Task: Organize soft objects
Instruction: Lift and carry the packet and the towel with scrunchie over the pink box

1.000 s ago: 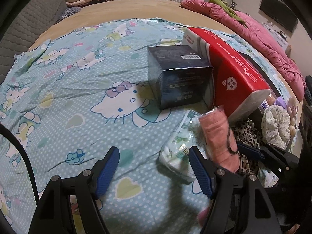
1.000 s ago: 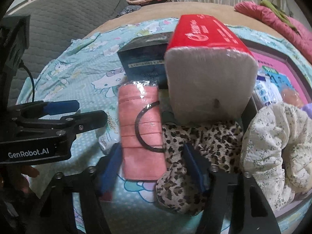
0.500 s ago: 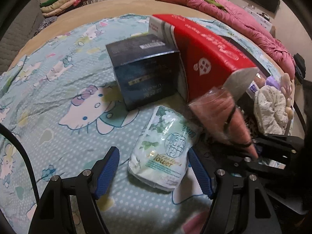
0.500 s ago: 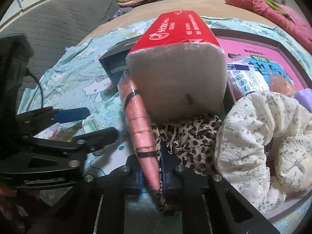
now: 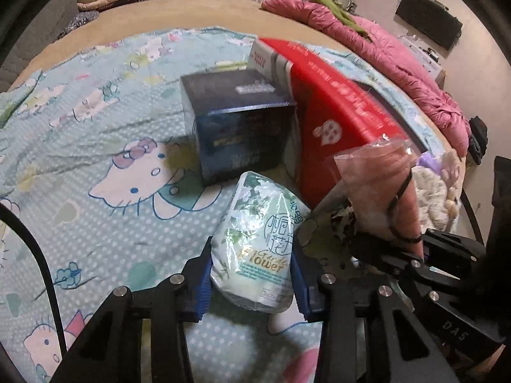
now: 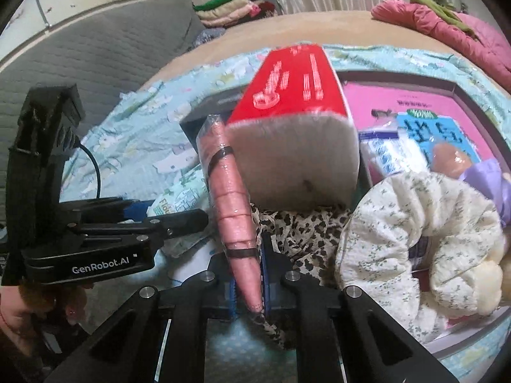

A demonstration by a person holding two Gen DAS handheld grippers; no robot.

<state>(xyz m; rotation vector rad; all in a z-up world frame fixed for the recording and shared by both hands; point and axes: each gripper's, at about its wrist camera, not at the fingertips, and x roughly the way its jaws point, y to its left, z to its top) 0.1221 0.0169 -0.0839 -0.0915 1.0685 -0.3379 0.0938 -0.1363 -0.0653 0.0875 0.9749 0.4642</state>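
- Left wrist view, nearest: the left gripper [image 5: 252, 274] has just been closing, and its 2 blue pads now sit against the 2 sides of the white tissue pack [image 5: 255, 245], which lies on the cartoon-print bedspread [image 5: 95, 166].
- That pack's long axis runs straight away from the left gripper, so the jaws cross its short width near the near end; the far end points toward the dark blue box [image 5: 239, 127].
- Right wrist view, nearest: the right gripper [image 6: 249, 290] is clamped on the bottom tip of the pink wrapped bundle [image 6: 230, 198], a black band around it.
- The bundle stands nearly upright out of the jaws, leaning slightly to the left in the picture, with its top just beside the red tissue pack [image 6: 293, 134].
- Just past the right gripper lies leopard-print fabric [image 6: 297, 226], with a cream floral scrunchie [image 6: 415, 233] to its right.
- Farther on, to the right, a dark-rimmed tray [image 6: 440, 86] holds other packs; it lies up and to the right of the held bundle.
- My judgement: the right hand is nearer that tray, so the bundle would travel up and rightward over the scrunchie, while the left hand's pack has farther to cross.
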